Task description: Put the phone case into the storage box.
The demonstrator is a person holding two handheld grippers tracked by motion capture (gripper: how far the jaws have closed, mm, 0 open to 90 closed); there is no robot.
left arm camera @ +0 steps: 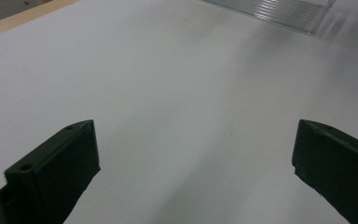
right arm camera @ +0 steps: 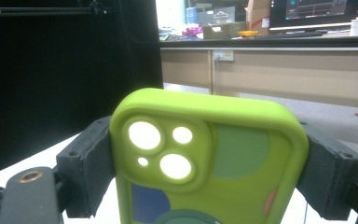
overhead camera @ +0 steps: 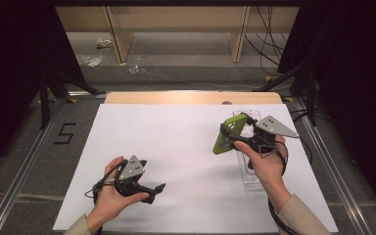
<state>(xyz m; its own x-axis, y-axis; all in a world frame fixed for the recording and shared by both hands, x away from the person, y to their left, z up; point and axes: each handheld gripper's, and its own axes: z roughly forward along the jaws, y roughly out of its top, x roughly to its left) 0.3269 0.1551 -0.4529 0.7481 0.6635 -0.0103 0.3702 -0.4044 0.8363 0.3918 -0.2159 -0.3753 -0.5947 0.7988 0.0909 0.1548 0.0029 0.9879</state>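
A lime-green phone case (overhead camera: 228,133) with camera cut-outs is held tilted up above the right side of the white table sheet (overhead camera: 176,147). My right gripper (overhead camera: 231,137) is shut on it, one jaw on each long edge. In the right gripper view the case (right arm camera: 209,158) stands upright between the two black jaws, its camera holes at the top left. My left gripper (overhead camera: 157,188) rests low near the front left of the sheet, held in a hand, its jaws wide apart with nothing between them; its own view shows my left gripper (left arm camera: 193,163) over bare white sheet.
A clear plastic tray (overhead camera: 251,161) lies on the sheet under the right hand, and its ribbed edge (left arm camera: 279,11) shows at the top of the left gripper view. A wooden table edge (overhead camera: 191,97) runs along the back. Cables and stand legs lie on the floor beyond.
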